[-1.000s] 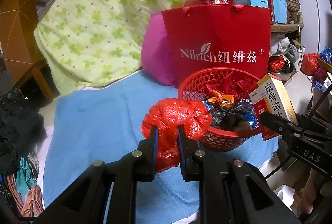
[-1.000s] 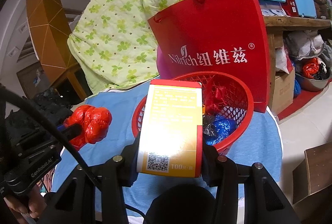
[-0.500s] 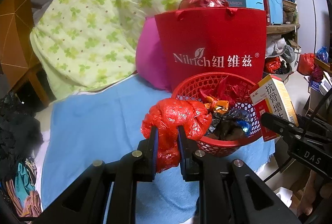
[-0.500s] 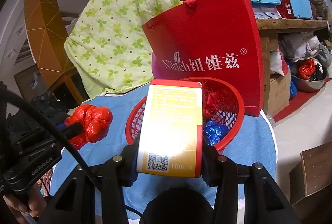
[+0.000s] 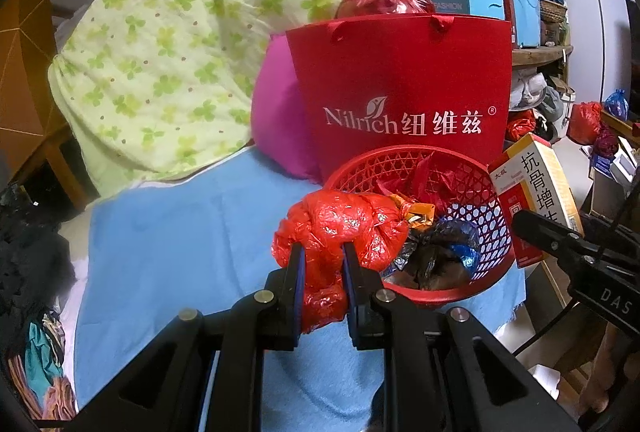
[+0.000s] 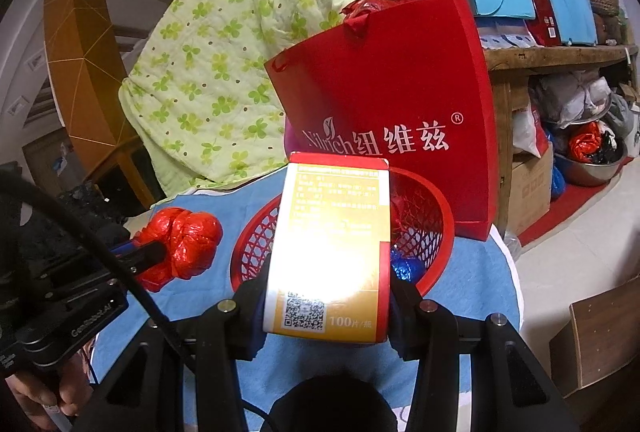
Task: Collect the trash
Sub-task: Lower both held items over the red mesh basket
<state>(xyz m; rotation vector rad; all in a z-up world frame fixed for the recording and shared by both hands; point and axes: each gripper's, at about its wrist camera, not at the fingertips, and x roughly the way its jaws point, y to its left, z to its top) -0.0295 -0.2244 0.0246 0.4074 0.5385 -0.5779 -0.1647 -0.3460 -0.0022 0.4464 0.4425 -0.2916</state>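
My left gripper is shut on a knotted red plastic bag, held just left of the red mesh basket. That same bag shows at the left of the right wrist view. My right gripper is shut on a yellow and red medicine box, upright in front of the basket and hiding much of it. The box also appears at the basket's right side in the left wrist view. Wrappers and crumpled bags lie inside the basket.
A red paper shopping bag stands right behind the basket, with a pink cushion and a green flowered quilt to its left. Blue cloth covers the table. Cluttered shelves and boxes fill the right.
In both views the basket and red bag have drifted slightly right and down. Both grips are unchanged.
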